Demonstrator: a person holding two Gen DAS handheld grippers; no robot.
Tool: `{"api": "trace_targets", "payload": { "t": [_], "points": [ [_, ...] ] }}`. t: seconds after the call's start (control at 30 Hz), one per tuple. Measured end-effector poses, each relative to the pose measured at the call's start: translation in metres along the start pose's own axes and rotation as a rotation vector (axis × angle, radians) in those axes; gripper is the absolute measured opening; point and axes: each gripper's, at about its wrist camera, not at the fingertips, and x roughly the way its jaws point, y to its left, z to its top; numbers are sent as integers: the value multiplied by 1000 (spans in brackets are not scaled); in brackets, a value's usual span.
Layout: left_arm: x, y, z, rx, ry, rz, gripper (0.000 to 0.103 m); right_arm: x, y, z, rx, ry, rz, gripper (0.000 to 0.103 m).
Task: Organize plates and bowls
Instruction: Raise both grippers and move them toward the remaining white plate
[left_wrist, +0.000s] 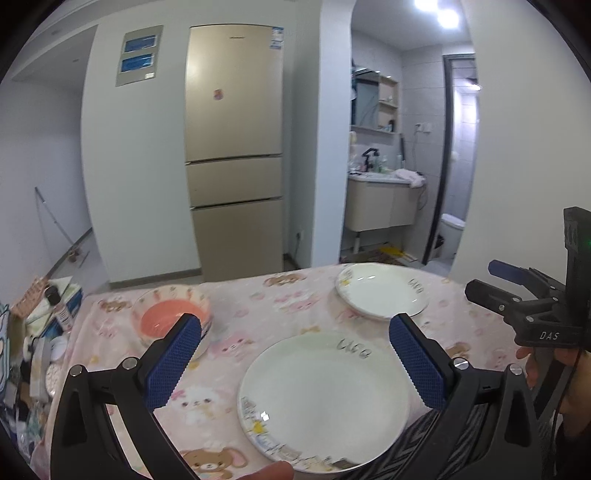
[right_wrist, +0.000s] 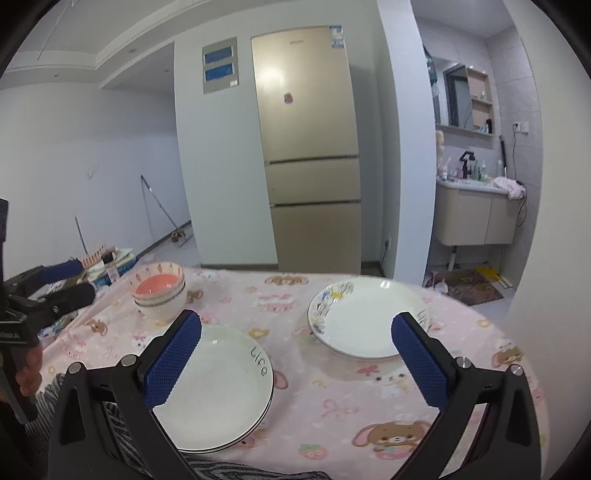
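A white plate (left_wrist: 325, 402) with a painted rim lies on the pink cartoon tablecloth (left_wrist: 295, 295), close below my open left gripper (left_wrist: 295, 332). In the right wrist view that near plate (right_wrist: 218, 387) looks like a stack of two. A second white plate (left_wrist: 382, 290) lies farther back right, in front of my open right gripper (right_wrist: 295, 328) as the far plate (right_wrist: 362, 317). Stacked bowls (right_wrist: 159, 291) with a pink inside stand back left; the top bowl (left_wrist: 170, 317) shows beside my left finger. Neither gripper holds anything.
The right gripper (left_wrist: 484, 278) hangs over the table's right side, the left gripper (right_wrist: 85, 278) over its left. Clutter of boxes and bottles (left_wrist: 55, 314) sits past the left edge. A fridge (left_wrist: 232, 147) and a bathroom doorway (left_wrist: 399, 184) stand behind. Striped fabric (right_wrist: 122, 421) covers the near edge.
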Motion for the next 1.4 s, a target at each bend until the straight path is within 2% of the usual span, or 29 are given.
{"api": "trace_targets", "payload": {
  "t": [0.27,0.47,0.73,1.03,1.27,1.4],
  "points": [
    [0,-31,36,50,-44,-101,103,-33,-3,26,-8,-67,-84,103],
    [0,-46,46,71,-48,-158,103,-54,-8,35,3,-102,-122,103],
    [-10,-47,43,64,-55,-187,103,-66,-15,31,24,-115,-138,103],
    [-16,-52,50,85,-77,-162,103,-59,-19,26,30,-111,-118,103],
    [-9,-64,73,108,-115,-150,103,-53,-35,46,25,-138,-130,103],
    [4,-63,87,78,-124,-158,103,-39,-38,65,-15,-137,-167,103]
  ]
}}
